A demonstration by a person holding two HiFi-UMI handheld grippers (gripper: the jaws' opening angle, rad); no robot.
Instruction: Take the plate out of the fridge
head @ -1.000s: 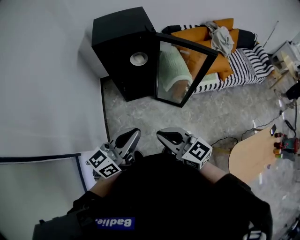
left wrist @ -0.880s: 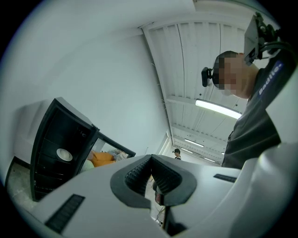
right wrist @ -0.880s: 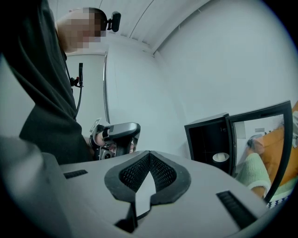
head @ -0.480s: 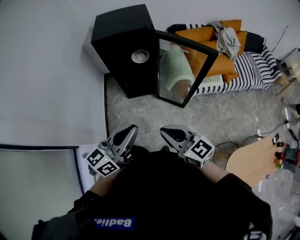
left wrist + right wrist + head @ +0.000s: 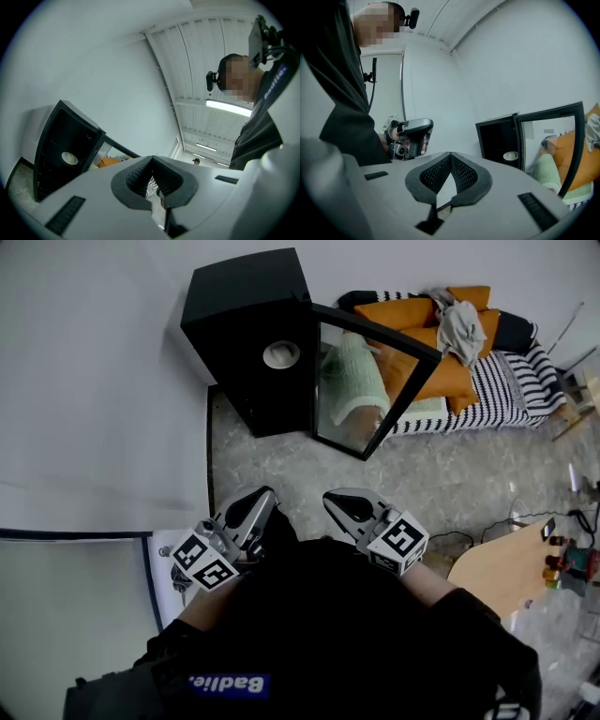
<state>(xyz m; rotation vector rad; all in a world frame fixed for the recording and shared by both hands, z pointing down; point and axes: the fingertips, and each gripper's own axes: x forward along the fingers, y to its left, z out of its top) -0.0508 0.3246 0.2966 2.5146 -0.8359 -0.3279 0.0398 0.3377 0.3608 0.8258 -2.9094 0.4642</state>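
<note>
**Closing in on the open fridge**

Creeping a touch farther forward than a second ago with the left gripper (image 5: 261, 499), clamped shut, empty. Spotting the plate (image 5: 281, 354) far ahead inside the black fridge (image 5: 242, 298), door (image 5: 361, 390) swung right. Nudging the right gripper (image 5: 335, 500) along too, closed on nothing. Still well apart from the plate: just approaching.

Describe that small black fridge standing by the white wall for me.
The small black fridge is a boxy cabinet standing upright on the grey speckled floor, beside the white wall. Its glass-paned door is swung open to the right. On a shelf in the dark inside sits a pale round plate.
</note>
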